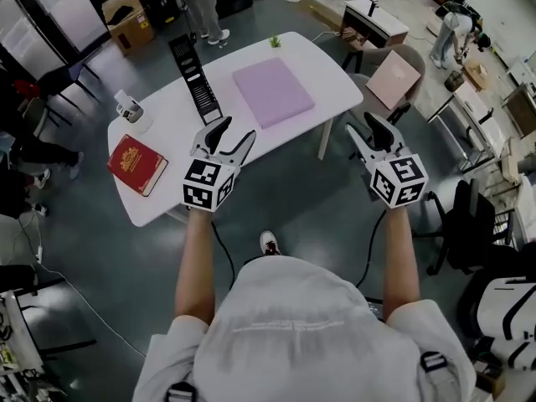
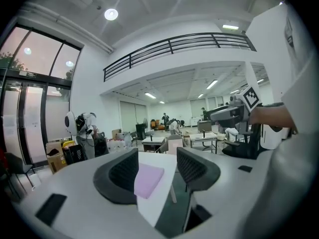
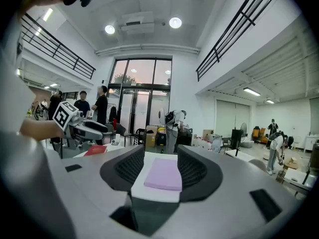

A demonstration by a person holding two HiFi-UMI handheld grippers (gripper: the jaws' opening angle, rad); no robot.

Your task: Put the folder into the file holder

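On the left end of the white table [image 1: 172, 132] lies a red book [image 1: 136, 164], with a small white object [image 1: 128, 107] just beyond it, too small to identify. Right of these stands the black slatted file holder [image 1: 194, 78], a narrow rack whose length runs from the near edge toward the far edge. The left gripper [image 1: 234, 132] hangs above the table's near edge, its jaws apart with nothing between them. The purple folder [image 1: 272, 90] lies flat on the right half of the table, near the file holder but apart from it. Its long axis appears to point away from the person, roughly parallel to the rack. The right gripper [image 1: 364, 128] hovers off the table's right end, jaws likewise spread and empty.
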